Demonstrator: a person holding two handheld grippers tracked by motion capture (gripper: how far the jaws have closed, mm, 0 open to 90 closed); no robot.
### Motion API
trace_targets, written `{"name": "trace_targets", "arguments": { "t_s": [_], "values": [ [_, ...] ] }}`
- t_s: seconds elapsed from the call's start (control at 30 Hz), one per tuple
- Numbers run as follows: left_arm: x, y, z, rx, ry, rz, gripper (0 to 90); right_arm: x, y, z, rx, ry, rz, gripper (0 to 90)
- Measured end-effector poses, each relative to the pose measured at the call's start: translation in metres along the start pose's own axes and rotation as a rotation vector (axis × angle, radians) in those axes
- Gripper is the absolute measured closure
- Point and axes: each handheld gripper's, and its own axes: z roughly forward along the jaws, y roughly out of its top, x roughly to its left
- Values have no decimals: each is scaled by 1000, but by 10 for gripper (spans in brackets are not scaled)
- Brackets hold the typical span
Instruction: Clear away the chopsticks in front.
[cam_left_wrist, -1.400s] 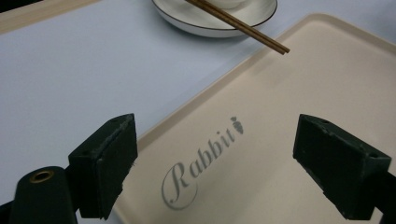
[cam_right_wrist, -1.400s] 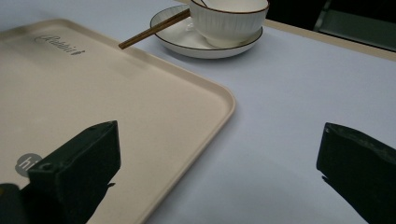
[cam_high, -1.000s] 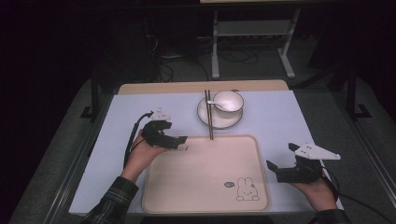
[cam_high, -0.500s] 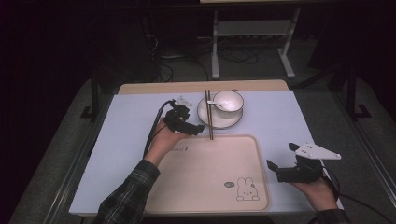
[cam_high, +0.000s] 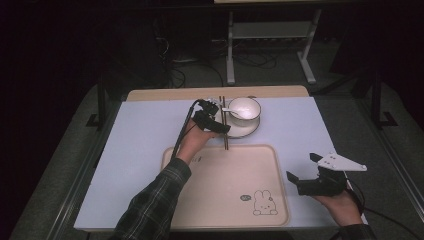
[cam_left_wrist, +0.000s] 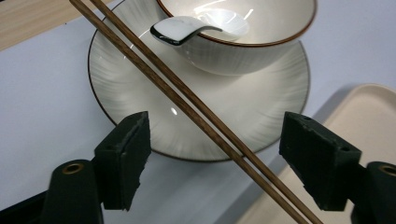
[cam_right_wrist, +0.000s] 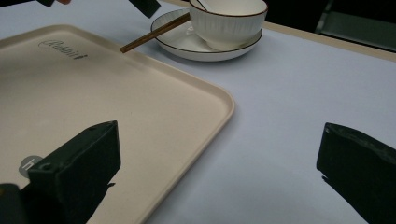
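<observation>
A pair of brown chopsticks (cam_high: 226, 142) lies across the left rim of a white plate (cam_high: 248, 132), one end on the table by the tray. A white bowl (cam_high: 244, 107) with a white spoon (cam_left_wrist: 182, 30) in it stands on the plate. My left gripper (cam_high: 223, 125) hovers over the chopsticks. In the left gripper view the chopsticks (cam_left_wrist: 187, 105) run between its jaws (cam_left_wrist: 219, 158), which have just been closing, and neither pad touches them. My right gripper (cam_high: 301, 167) stays open beside the tray's right edge, with nothing between its jaws (cam_right_wrist: 219, 172).
A beige tray (cam_high: 200, 200) with a rabbit print fills the near middle of the pale blue table top (cam_high: 135, 150). The wooden far edge of the table (cam_high: 175, 93) runs behind the plate. A metal rack stands on the floor beyond.
My left gripper has moved from the tray's far left corner up and right to the chopsticks at the plate. The right gripper has kept still.
</observation>
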Motion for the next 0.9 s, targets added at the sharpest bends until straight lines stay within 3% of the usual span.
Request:
{"name": "trace_targets", "arguments": {
  "t_s": [0.3,0.53,0.9],
  "values": [
    [1,6,24,48,27,-25,350,-2,-1,-1,-7,-2,5,0],
    [3,3,33,73,29,-45,446,-3,-1,-1,-9,-5,5,0],
    [12,6,37,64,47,-60,564,-4,-2,-2,-7,-10,13,0]
  ]
}}
